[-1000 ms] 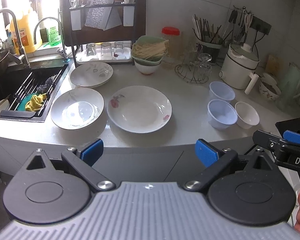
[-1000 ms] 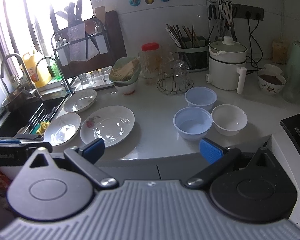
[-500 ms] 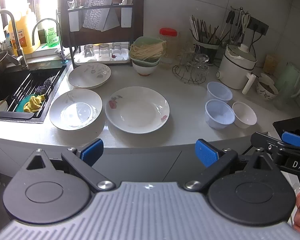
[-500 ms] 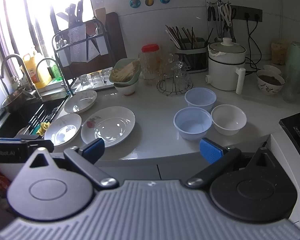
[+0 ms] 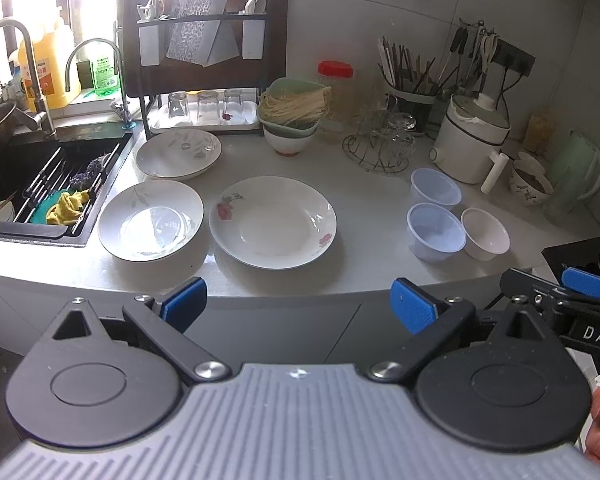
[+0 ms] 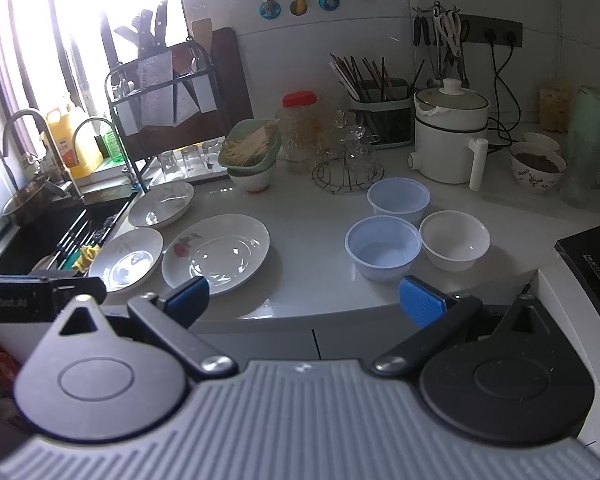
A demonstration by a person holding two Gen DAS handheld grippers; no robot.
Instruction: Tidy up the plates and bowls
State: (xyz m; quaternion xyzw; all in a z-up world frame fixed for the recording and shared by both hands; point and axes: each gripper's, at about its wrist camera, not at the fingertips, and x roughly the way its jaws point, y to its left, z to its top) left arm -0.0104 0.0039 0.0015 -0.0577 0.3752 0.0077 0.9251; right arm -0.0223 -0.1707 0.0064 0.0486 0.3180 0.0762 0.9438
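Both grippers hung off the counter's front edge, short of the dishes. Left gripper (image 5: 298,306): fingers spread wide, nothing between them. Right gripper (image 6: 306,300): the same, wide apart and empty.

On the counter (image 5: 372,208), three plates sat grouped by the sink (image 5: 24,176). The big plate (image 5: 273,222) with red flowers lay nearest the middle. The near plate (image 5: 151,220) lay just left of it, rims close or touching. The far plate (image 5: 179,154) sat behind, by the rack (image 5: 204,60).

Well to the right, three bowls clustered together: the near clear bowl (image 5: 436,232), the far clear bowl (image 5: 436,190) just behind it, and the white bowl (image 5: 485,234) beside the near one on its right. All stood upright and empty. A white cooker (image 5: 474,146) stood behind the bowls.
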